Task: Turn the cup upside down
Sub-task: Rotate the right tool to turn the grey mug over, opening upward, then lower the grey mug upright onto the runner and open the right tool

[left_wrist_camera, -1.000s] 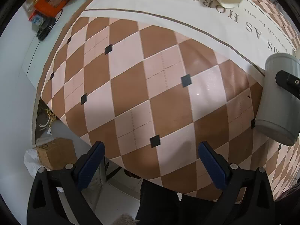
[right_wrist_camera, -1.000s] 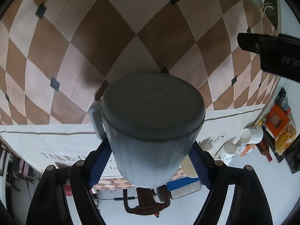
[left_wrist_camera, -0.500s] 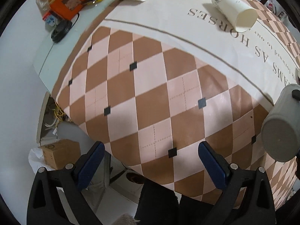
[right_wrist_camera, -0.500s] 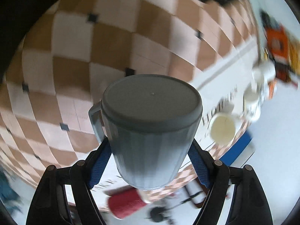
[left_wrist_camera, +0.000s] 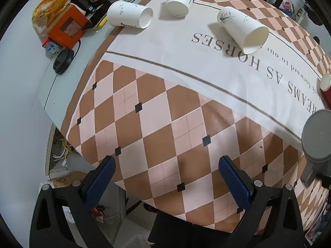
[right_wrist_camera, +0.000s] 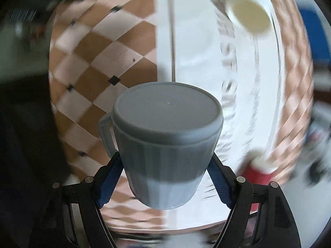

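Note:
A grey cup (right_wrist_camera: 167,142) with a handle on its left is held between the blue pads of my right gripper (right_wrist_camera: 165,177), which is shut on its ribbed wall. Its flat base faces the right wrist camera, above the checkered tablecloth (right_wrist_camera: 99,62). The background there is motion-blurred. The cup also shows at the right edge of the left wrist view (left_wrist_camera: 316,140), base towards the camera. My left gripper (left_wrist_camera: 165,177) is open and empty over the near part of the checkered cloth (left_wrist_camera: 157,124).
Three white paper cups (left_wrist_camera: 130,15) (left_wrist_camera: 181,0) (left_wrist_camera: 244,29) lie on their sides at the far end of the cloth. A red cup (left_wrist_camera: 325,91) lies at the right edge. An orange box (left_wrist_camera: 67,28), bottles and a coiled cable (left_wrist_camera: 63,59) sit far left.
The right gripper has swung round with the grey cup, so the scene behind it rotated and blurred. The left gripper has drawn back and up, so more of the table shows.

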